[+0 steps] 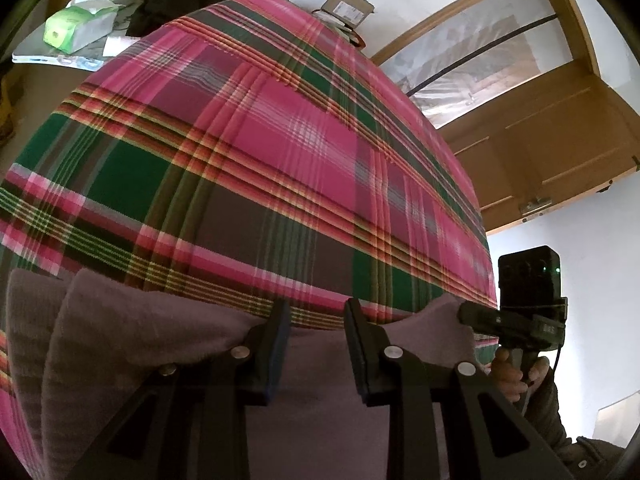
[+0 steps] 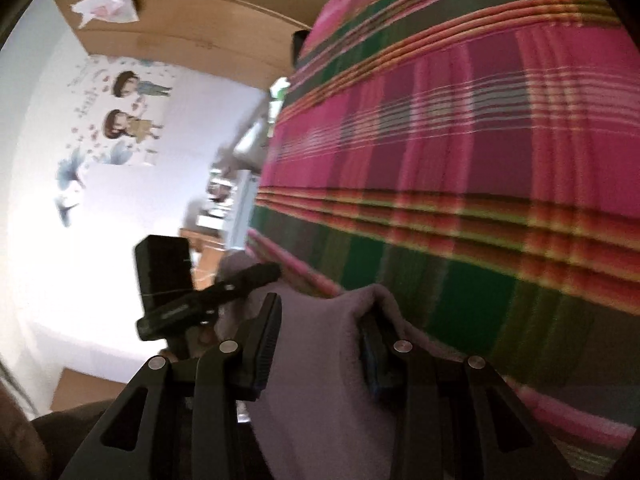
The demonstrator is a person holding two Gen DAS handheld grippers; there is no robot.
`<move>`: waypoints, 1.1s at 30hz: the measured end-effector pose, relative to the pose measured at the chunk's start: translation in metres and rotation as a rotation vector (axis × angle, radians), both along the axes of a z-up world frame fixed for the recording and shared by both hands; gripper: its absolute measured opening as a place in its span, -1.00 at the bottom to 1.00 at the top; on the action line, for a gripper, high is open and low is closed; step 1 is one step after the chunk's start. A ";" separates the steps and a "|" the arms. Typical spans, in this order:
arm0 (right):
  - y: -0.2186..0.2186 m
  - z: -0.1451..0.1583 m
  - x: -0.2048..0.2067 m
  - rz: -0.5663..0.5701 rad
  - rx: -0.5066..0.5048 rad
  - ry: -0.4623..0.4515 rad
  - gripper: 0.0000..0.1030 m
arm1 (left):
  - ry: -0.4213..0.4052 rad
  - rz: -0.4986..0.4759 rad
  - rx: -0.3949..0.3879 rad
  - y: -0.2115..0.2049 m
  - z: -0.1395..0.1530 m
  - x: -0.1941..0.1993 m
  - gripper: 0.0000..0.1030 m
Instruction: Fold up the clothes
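The left gripper (image 1: 316, 344) is clamped on a soft, fuzzy mauve garment (image 1: 160, 328), and the right gripper (image 2: 320, 340) pinches a bunched fold of the same cloth. The garment lies at the near edge of a bed (image 1: 280, 140) covered in smooth pink-and-green plaid. A wooden door (image 1: 552, 128) stands far right.
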State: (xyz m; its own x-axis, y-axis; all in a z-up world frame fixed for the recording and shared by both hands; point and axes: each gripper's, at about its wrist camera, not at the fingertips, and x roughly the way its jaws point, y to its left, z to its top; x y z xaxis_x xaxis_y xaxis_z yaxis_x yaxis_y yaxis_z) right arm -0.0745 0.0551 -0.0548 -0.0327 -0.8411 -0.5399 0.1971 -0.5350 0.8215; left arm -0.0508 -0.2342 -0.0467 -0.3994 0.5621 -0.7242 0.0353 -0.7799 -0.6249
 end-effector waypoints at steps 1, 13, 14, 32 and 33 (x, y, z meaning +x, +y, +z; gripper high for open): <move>-0.002 0.002 -0.001 0.009 0.042 0.015 -0.27 | -0.001 0.000 -0.004 0.001 0.000 -0.001 -0.44; -0.010 0.033 0.011 0.101 0.348 0.256 -0.27 | 0.048 -0.142 -0.069 0.045 0.019 -0.005 -0.44; -0.005 0.038 0.012 0.087 0.380 0.287 -0.27 | 0.046 -0.160 -0.075 0.051 0.019 -0.007 -0.44; 0.119 0.069 0.108 -0.195 0.605 0.381 -0.27 | 0.103 -0.532 -0.196 0.150 0.014 -0.036 -0.29; 0.125 0.069 0.113 -0.207 0.630 0.383 -0.27 | 0.110 -0.541 -0.203 0.151 0.014 -0.034 -0.29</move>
